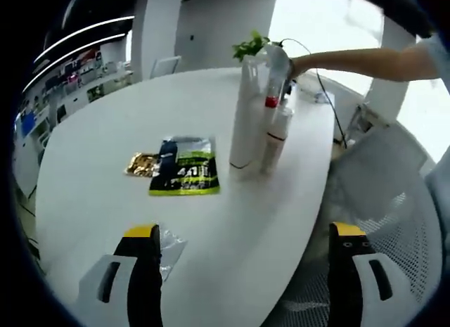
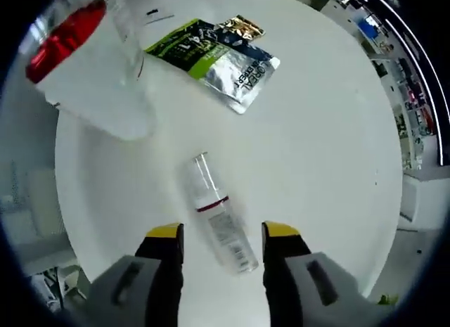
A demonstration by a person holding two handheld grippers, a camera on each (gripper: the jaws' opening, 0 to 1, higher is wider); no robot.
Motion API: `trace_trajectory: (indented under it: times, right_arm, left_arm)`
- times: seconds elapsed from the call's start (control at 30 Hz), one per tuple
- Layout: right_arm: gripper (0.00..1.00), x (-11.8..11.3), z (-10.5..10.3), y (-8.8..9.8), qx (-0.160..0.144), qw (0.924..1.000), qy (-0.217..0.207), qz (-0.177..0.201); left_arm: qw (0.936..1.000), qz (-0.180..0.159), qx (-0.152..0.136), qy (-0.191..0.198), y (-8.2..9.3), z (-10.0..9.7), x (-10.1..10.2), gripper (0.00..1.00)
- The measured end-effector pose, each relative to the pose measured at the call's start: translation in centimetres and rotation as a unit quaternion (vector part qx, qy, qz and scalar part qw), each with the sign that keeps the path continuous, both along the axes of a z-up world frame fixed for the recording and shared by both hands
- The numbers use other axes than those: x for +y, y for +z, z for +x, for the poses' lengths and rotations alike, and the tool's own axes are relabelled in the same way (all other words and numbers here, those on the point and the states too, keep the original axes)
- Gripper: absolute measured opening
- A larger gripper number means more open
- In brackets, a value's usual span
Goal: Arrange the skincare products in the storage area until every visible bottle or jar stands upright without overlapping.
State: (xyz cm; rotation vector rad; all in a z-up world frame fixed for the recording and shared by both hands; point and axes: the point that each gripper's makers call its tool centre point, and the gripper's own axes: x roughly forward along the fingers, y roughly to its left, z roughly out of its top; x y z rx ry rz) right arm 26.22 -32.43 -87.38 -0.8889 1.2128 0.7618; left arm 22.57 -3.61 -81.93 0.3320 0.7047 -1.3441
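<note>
A slim clear bottle (image 2: 216,218) with a thin red band and a barcode label points away from the camera over the white table (image 2: 316,151). Its near end sits between the jaws of my right gripper (image 2: 223,235), which is open with a small gap on each side. I cannot tell whether this bottle lies flat or stands. In the left gripper view a tall white bottle (image 1: 245,123), a clear bottle (image 1: 271,74) with a red band and a small bottle (image 1: 275,138) stand close together. My left gripper (image 1: 245,260) hangs open at the table's near edge, holding nothing.
A green and black sachet (image 1: 185,170) and a gold sachet (image 1: 143,164) lie flat left of the bottles. A clear plastic scrap (image 1: 170,247) lies by the left jaw. A person's arm (image 1: 358,60) reaches in from the right. A white mesh chair (image 1: 394,200) stands at the right.
</note>
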Motion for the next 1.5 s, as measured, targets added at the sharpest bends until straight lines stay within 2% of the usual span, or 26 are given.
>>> trace_trajectory:
  times: [0.1, 0.2, 0.27, 0.4, 0.43, 0.47, 0.5, 0.6, 0.7, 0.77, 0.83, 0.87, 0.93, 0.97, 1.0, 1.1, 1.17, 1.2, 1.33, 1.37, 1.43, 1.5]
  right_arm:
    - [0.41, 0.0, 0.1, -0.5, 0.021, 0.9997, 0.012, -0.004]
    - [0.39, -0.1, 0.4, -0.6, 0.027, 0.9994, 0.02, -0.007]
    - [0.38, 0.4, 0.3, -0.9, 0.037, 0.999, 0.024, 0.011]
    - [0.3, 0.6, -0.1, -1.1, 0.055, 0.9978, 0.032, 0.016]
    - [0.26, 1.2, -1.1, -1.3, 0.08, 0.9957, 0.034, 0.032]
    - [0.23, 1.3, -1.5, -1.3, 0.088, 0.995, 0.028, 0.039]
    - [0.23, 0.9, -0.9, -1.2, 0.07, 0.9969, 0.017, 0.034]
    - [0.22, 0.8, -0.9, -1.1, 0.061, 0.9967, 0.013, 0.052]
    - [0.21, 1.0, -1.0, -1.1, 0.046, 0.9955, -0.026, 0.079]
    - [0.21, 1.4, -1.3, -1.0, 0.043, 0.9919, -0.06, 0.103]
    - [0.2, 2.3, -2.3, -1.0, 0.052, 0.9876, -0.067, 0.132]
    - [0.2, 2.4, -2.5, -0.9, 0.045, 0.9844, -0.098, 0.139]
    - [0.2, 2.7, -3.1, -0.8, 0.034, 0.9781, -0.129, 0.16]
    - [0.2, 2.8, -3.2, -0.8, 0.028, 0.9738, -0.149, 0.17]
    - [0.2, 2.7, -3.7, -0.7, 0.025, 0.966, -0.185, 0.179]
    - [0.2, 2.2, -4.5, -0.5, 0.005, 0.9577, -0.224, 0.181]
    - [0.2, 2.3, -4.9, 0.3, -0.026, 0.9389, -0.272, 0.21]
    - [0.2, 2.3, -5.1, 0.9, -0.049, 0.9238, -0.302, 0.23]
    - [0.2, 2.9, -6.5, 3.3, -0.12, 0.8801, -0.362, 0.284]
    - [0.2, 3.1, -6.9, 3.7, -0.133, 0.8735, -0.367, 0.291]
    - [0.2, 4.2, -8.2, 4.5, -0.155, 0.8667, -0.364, 0.303]
    - [0.2, 4.8, -9.5, 5.1, -0.178, 0.8648, -0.366, 0.293]
  left_arm:
    - [1.0, -0.001, 0.004, 0.003, -0.1, -0.1, -0.2, 0.97]
    - [1.0, -0.002, 0.003, 0.007, 0.0, -0.1, -0.3, 0.97]
    - [0.9999, -0.002, 0.005, 0.009, -0.1, 0.0, -0.5, 0.97]
    - [1.0, -0.005, 0.003, 0.008, 0.2, -0.1, -0.8, 0.97]
    - [0.9999, -0.006, 0.004, 0.007, 0.2, -0.1, -0.9, 0.97]
    - [0.9999, -0.007, 0.005, 0.006, 0.2, -0.1, -1.0, 0.97]
    - [0.9999, -0.007, 0.006, 0.006, 0.2, -0.1, -1.0, 0.97]
    - [1.0, -0.007, 0.002, 0.004, 0.3, 0.0, -1.2, 0.97]
    - [0.9999, -0.013, 0.003, 0.001, 0.5, -0.2, -1.5, 0.97]
    - [0.9998, -0.016, 0.005, -0.003, 0.5, -0.4, -1.5, 0.97]
    - [0.9998, -0.018, 0.006, -0.004, 0.5, -0.4, -1.5, 0.97]
    - [0.9998, -0.019, 0.006, -0.006, 0.5, -0.5, -1.5, 0.97]
    - [0.9997, -0.021, 0.007, -0.009, 0.6, -0.7, -1.5, 0.97]
    - [0.9997, -0.022, 0.008, -0.011, 0.6, -0.8, -1.4, 0.97]
    - [0.9996, -0.024, 0.007, -0.012, 0.7, -0.9, -1.4, 0.97]
    - [0.9995, -0.029, 0.003, -0.014, 1.2, -1.0, -1.2, 0.94]
    - [0.9992, -0.037, 0.006, -0.015, 1.6, -1.2, -1.2, 0.93]
    - [0.9989, -0.042, 0.008, -0.018, 1.8, -1.4, -1.2, 0.92]
    - [0.9982, -0.053, 0.008, -0.025, 2.3, -1.7, -1.3, 0.91]
    - [0.998, -0.056, 0.006, -0.027, 2.5, -1.7, -1.4, 0.89]
    - [0.9975, -0.063, 0.003, -0.032, 2.9, -1.8, -1.5, 0.86]
    - [0.9968, -0.067, 0.008, -0.043, 3.1, -2.2, -1.6, 0.84]
